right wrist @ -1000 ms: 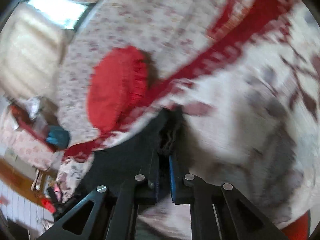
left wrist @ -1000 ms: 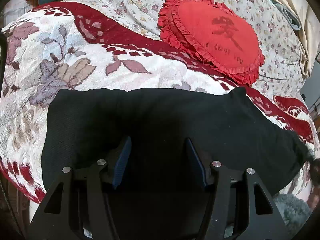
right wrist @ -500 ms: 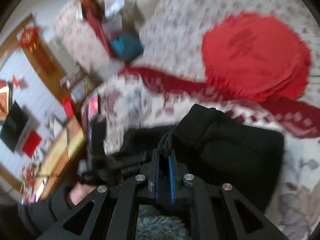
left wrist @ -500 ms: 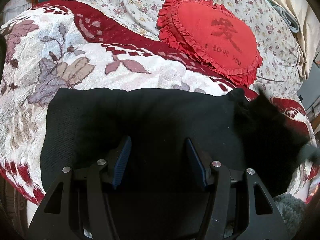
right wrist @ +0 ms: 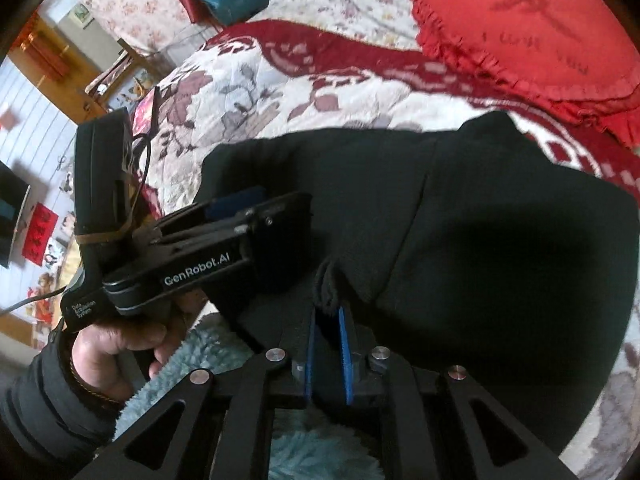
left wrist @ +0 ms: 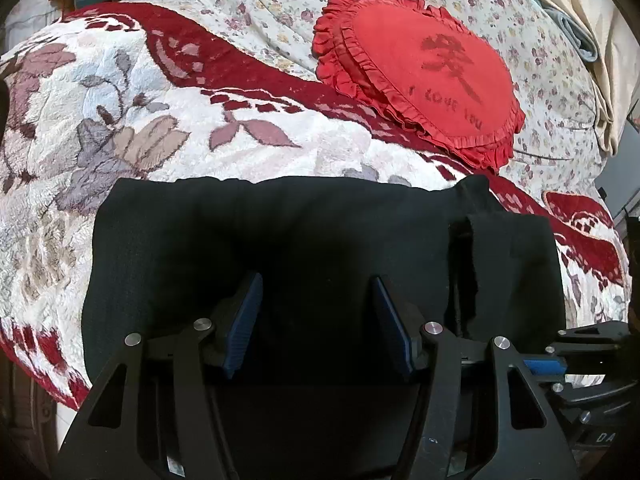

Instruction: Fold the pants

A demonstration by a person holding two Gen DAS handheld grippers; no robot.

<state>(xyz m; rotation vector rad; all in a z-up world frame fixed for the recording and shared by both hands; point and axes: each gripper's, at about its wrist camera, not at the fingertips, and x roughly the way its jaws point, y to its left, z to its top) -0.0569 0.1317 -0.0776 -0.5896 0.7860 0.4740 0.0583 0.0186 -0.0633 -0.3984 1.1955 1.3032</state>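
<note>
on the bed (left wrist: 120, 92), black pants (left wrist: 280, 240) half folded.
my right gripper (right wrist: 326, 320) pinches the hem, seemingly to lay it over; my left gripper (left wrist: 316, 316) gapes wide, steadying the cloth.

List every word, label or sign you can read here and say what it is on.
"I LOVE YOU", under a large Chinese character: red pillow.
"GenRobot.AI": side of the left gripper.
"Data ... System": its handle; middle word too small to read.
"DA...": cut-off letters on the right gripper.
Red wall hangings: too blurred to read.
</note>
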